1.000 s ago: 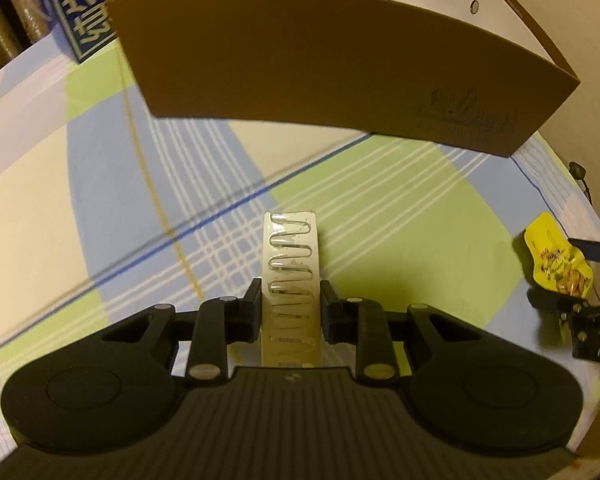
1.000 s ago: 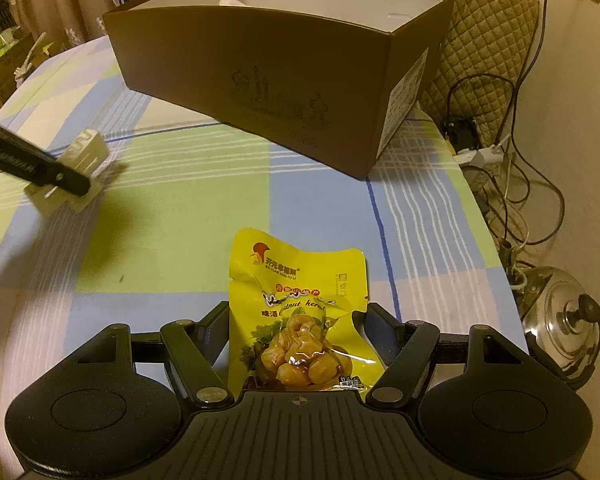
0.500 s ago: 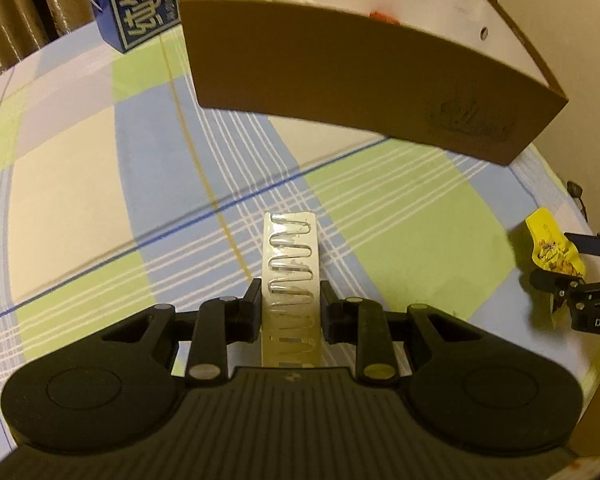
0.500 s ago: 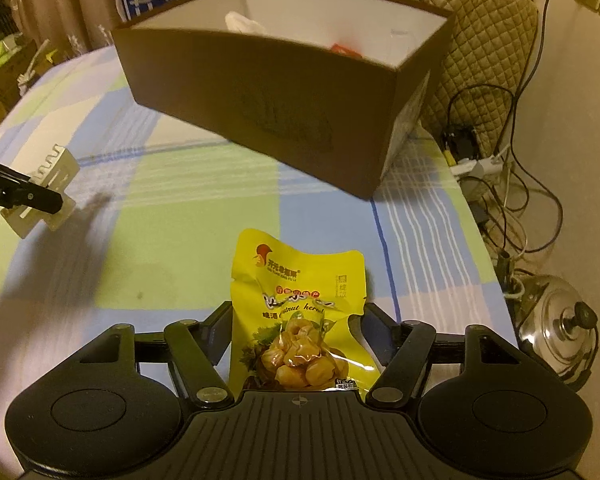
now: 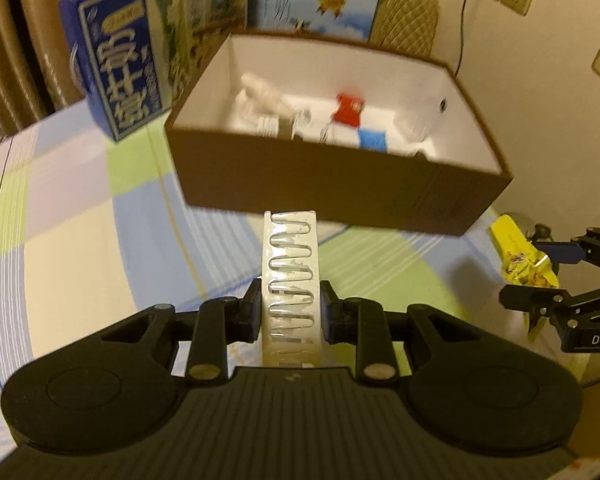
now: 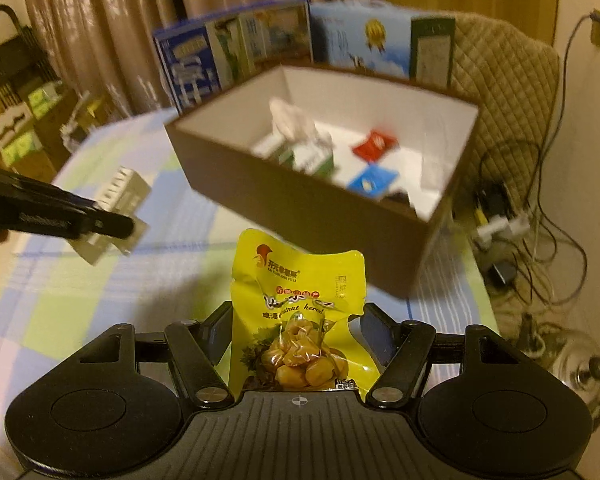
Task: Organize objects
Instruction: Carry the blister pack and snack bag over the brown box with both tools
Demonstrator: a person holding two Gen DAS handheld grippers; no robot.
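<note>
I am holding 2 items at once, both lifted clear of the checked tablecloth (image 5: 80, 240) and both short of the brown box (image 5: 340, 184). My left gripper (image 5: 290, 312) is clamped on the white strip of clips (image 5: 290, 264), which is sticking out forward between the jaws with its far end just below the box's near wall in this view. My right gripper (image 6: 296, 332) is clamped on the yellow chestnut packet (image 6: 298, 300), held upright by its lower half, top edge pointing at the box's near corner. The box is sitting open on the table, white inside, and it is already containing a white tissue-like bundle (image 6: 296, 124), a red sachet (image 6: 374, 146) and a blue sachet (image 6: 370, 182); other contents are too blurred to name. Blue printed cartons (image 5: 140, 68) are standing just behind it. Judgement: I am in the carry step, with neither item over the opening yet. The next move is calling for raising both tools above the rim, advancing past the near wall, then releasing over bare floor, probably the near right area beside the blue sachet. Risk: the strip's protruding end catching the wall.
</note>
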